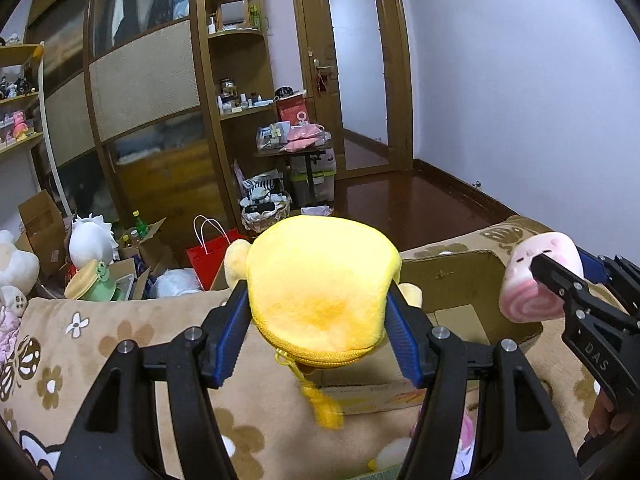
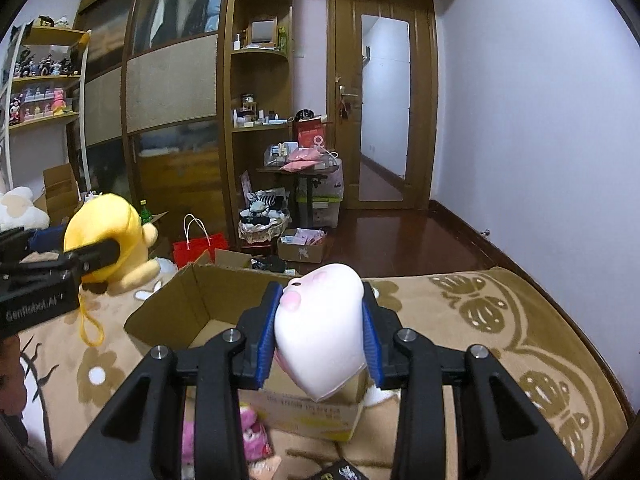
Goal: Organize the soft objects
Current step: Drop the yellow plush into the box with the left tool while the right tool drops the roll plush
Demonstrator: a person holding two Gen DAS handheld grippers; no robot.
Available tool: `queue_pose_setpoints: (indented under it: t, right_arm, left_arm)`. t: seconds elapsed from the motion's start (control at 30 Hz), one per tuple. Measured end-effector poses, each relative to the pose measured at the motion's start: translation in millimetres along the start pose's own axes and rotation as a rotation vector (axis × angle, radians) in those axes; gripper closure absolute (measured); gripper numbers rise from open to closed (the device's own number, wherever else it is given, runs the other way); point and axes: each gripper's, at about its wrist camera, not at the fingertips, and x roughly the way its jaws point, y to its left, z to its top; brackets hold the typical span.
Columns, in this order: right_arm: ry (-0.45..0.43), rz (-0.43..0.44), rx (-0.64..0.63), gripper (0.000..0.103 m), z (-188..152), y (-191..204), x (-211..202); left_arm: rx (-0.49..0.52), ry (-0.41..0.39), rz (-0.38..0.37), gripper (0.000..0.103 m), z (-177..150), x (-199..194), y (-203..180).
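My left gripper (image 1: pixel 318 320) is shut on a yellow plush toy (image 1: pixel 320 284) with a zipper and a dangling yellow cord, held above the bed. The same toy shows at the left of the right wrist view (image 2: pixel 108 236). My right gripper (image 2: pixel 320 336) is shut on a white-and-pink plush toy (image 2: pixel 324 328), held over an open cardboard box (image 2: pixel 192 300). In the left wrist view that toy (image 1: pixel 536 280) hangs at the right, beside the box (image 1: pixel 452 276).
The box stands on a bed with a brown flowered blanket (image 2: pixel 500 328). A pink plush (image 2: pixel 252 436) lies on the bed below the box. Beyond the bed are a red paper bag (image 2: pixel 200 246), cartons, plush toys (image 1: pixel 90 240), a wardrobe and a door.
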Motion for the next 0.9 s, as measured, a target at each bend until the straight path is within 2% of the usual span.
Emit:
queue_pose_setpoints:
  t: [0.4,0.53,0.73,0.9]
  right_arm:
    - [0.053,0.019,0.059,0.060,-1,-4,36]
    - [0.089,0.048,0.093,0.059,-6,-9,46]
    - [0.126,0.069,0.117,0.056,-15,-15,55]
    - [0.127,0.080,0.130,0.053,-17,-16,52]
  left_arm:
    - [0.008,0.050,-0.063,0.039,-8,26,-5]
    - [0.044,0.060,-0.049,0.039,-12,34,-11]
    - [0.053,0.085,-0.068,0.036,-15,41,-15]
    - [0.040,0.149,-0.100,0.032,-21,51,-15]
